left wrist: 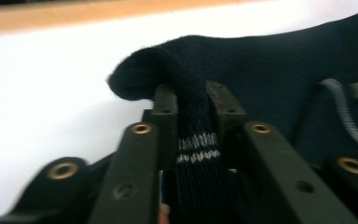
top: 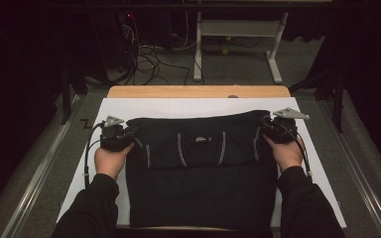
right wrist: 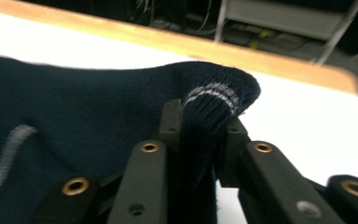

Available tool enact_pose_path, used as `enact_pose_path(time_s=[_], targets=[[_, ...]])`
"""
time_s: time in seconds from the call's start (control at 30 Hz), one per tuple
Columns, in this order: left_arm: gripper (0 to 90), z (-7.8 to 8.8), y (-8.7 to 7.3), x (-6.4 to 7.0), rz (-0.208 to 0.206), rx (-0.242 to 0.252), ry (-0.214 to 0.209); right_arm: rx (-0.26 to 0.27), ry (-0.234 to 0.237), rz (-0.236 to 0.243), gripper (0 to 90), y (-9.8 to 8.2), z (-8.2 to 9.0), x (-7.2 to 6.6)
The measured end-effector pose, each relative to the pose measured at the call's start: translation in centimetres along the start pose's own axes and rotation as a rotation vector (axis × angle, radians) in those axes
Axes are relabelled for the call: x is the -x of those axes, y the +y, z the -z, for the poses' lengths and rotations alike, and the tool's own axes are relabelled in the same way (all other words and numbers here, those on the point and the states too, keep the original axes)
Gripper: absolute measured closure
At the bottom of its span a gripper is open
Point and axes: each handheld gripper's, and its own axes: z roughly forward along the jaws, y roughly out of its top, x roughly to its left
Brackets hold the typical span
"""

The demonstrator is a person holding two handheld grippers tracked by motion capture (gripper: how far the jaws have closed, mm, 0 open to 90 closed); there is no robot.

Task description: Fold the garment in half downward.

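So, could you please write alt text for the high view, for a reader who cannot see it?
A dark sweater lies folded on a white sheet over a wooden table. A person's two hands hold tongs, the left tongs and right tongs gripping the fold's two ends.

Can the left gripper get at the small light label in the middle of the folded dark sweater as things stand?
Probably not yet. The left gripper has the sweater edge between its jaws at the left side, so it must let go first. After that, nothing lies over the label and the way across looks free.
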Motion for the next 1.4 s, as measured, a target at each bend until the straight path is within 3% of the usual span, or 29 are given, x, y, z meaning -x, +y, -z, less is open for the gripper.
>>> enact_pose_path(time_s=[0.03,0.07,0.2,0.27,0.43,0.53,0.67,0.7,0.77,0.87,0.93,1.0,1.07,1.17,1.23,1.4], targets=[[52.6,0.0,-0.1,-0.1,0.012,0.007,0.014,-0.041,0.011,-0.009,61.0,-0.4,-0.5,0.0],[52.6,0.0,-0.1,-0.3,0.024,0.018,0.019,-0.041,0.011,-0.009,61.0,-0.4,-0.5,0.0],[38.4,0.8,-0.9,-0.6,0.063,0.059,0.039,-0.050,0.014,-0.058,43.2,-1.2,-0.2,0.5],[37.8,1.1,-1.5,-0.4,0.062,0.058,-0.012,-0.030,0.021,-0.048,43.2,-1.4,0.6,0.4],[37.8,0.7,-3.5,1.9,-0.005,-0.009,-0.138,-0.019,0.075,-0.018,40.3,-2.9,2.7,-0.9],[37.8,0.3,-4.6,3.2,-0.032,-0.040,-0.186,-0.047,0.116,-0.029,39.6,-4.3,3.2,-1.8],[39.8,-0.3,-5.3,3.7,-0.054,-0.089,-0.207,-0.106,0.134,-0.022,41.7,-6.0,3.0,-2.9],[41.7,-0.5,-5.4,3.6,-0.043,-0.108,-0.217,-0.128,0.136,-0.020,41.8,-6.2,2.8,-3.1],[46.9,-0.6,-5.5,3.3,-0.033,-0.112,-0.217,-0.166,0.127,-0.021,44.0,-6.6,2.6,-3.3],[56.1,-0.5,-5.6,3.1,-0.027,-0.112,-0.216,-0.178,0.126,-0.040,50.7,-6.9,2.5,-3.2],[64.9,-0.5,-5.8,2.9,0.002,-0.098,-0.245,-0.170,0.126,-0.048,58.6,-7.0,2.5,-3.2],[71.2,-0.5,-5.9,3.0,-0.004,-0.096,-0.245,-0.160,0.129,-0.047,66.0,-7.1,2.6,-3.3],[78.0,-0.5,-6.0,3.4,-0.021,-0.084,-0.240,-0.153,0.121,-0.012,73.1,-7.2,2.8,-3.7],[79.4,-0.1,-6.2,3.7,-0.034,-0.046,-0.224,-0.118,0.107,0.030,78.1,-7.3,3.2,-4.2],[79.4,0.4,-6.2,3.7,-0.025,-0.015,-0.219,-0.092,0.112,0.030,78.6,-7.2,3.7,-4.3],[79.6,2.2,-6.1,3.9,-0.053,0.052,-0.200,-0.028,0.125,0.034,78.7,-7.1,5.2,-4.4]])
